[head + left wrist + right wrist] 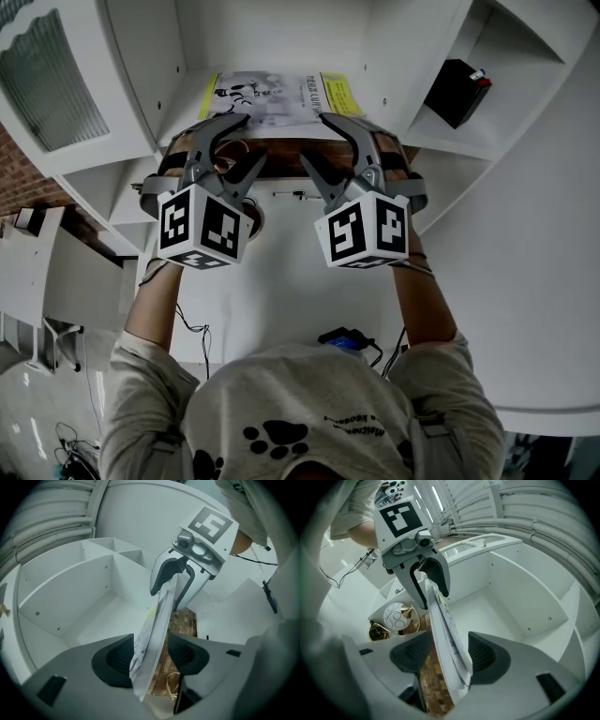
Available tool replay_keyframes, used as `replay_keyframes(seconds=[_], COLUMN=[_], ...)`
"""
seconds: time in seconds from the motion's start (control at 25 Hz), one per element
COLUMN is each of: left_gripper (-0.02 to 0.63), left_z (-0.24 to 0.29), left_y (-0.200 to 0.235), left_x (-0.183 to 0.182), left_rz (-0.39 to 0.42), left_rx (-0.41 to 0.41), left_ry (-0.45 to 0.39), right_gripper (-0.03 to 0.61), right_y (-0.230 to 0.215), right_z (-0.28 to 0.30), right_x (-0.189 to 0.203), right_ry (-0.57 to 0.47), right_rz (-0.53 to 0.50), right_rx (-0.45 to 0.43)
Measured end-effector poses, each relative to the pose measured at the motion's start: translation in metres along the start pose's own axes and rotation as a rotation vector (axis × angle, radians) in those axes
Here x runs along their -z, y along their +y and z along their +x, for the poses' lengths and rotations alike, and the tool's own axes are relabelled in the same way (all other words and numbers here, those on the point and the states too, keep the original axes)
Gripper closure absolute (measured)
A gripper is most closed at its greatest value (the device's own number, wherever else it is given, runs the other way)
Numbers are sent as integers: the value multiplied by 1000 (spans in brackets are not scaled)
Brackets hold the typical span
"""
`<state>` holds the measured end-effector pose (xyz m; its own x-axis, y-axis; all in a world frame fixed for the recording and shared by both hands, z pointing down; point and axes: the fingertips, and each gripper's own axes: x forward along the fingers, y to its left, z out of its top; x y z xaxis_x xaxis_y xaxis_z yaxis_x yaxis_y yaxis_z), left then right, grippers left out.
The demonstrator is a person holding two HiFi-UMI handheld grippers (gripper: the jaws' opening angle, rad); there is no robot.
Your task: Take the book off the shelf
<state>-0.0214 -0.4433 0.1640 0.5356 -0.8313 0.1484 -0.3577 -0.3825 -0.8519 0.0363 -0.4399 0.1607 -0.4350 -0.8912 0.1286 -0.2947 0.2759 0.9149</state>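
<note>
A person in a grey shirt (309, 412) printed with black paw marks reaches both arms up to a white shelf (394, 56). A thin book (281, 94) lies flat at the mouth of the middle compartment. Its cover is white with yellow margins, a black-and-white drawing and lines of print too small to read. The line of print on the shirt cannot be read either.

The left tongs (255, 138) stand open around the book's left edge and the right tongs (312, 138) stand open around its right edge. In both gripper views the book runs edge-on between the ribbed black pads, which do not press on it. It stretches across to the other tongs. Whether the book rests on the shelf board or on the lower jaws cannot be told. A brown, brick-patterned surface shows beneath it.

Each of the tongs carries a white cube (204, 225) with black square markers.

A black box (457, 91) with a red corner sits alone in the slanted compartment to the right, well apart from the book. Below the book, the right gripper view shows a white ball (396, 617) with thin looping lines beside a gold object (377, 631).
</note>
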Motion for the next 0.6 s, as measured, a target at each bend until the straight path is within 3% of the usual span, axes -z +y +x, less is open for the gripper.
replay_keyframes(seconds=[0.32, 0.6], left_gripper=[393, 393], left_z=[15, 23], left_y=[0, 2], left_x=[8, 10], left_rz=[103, 119], left_rx=[43, 37], left_ry=[75, 97], right_gripper=[313, 313], right_y=[0, 4], right_z=[15, 32], right_x=[9, 25], right_ry=[82, 145], right_rz=[-97, -131], right_rx=[-26, -56])
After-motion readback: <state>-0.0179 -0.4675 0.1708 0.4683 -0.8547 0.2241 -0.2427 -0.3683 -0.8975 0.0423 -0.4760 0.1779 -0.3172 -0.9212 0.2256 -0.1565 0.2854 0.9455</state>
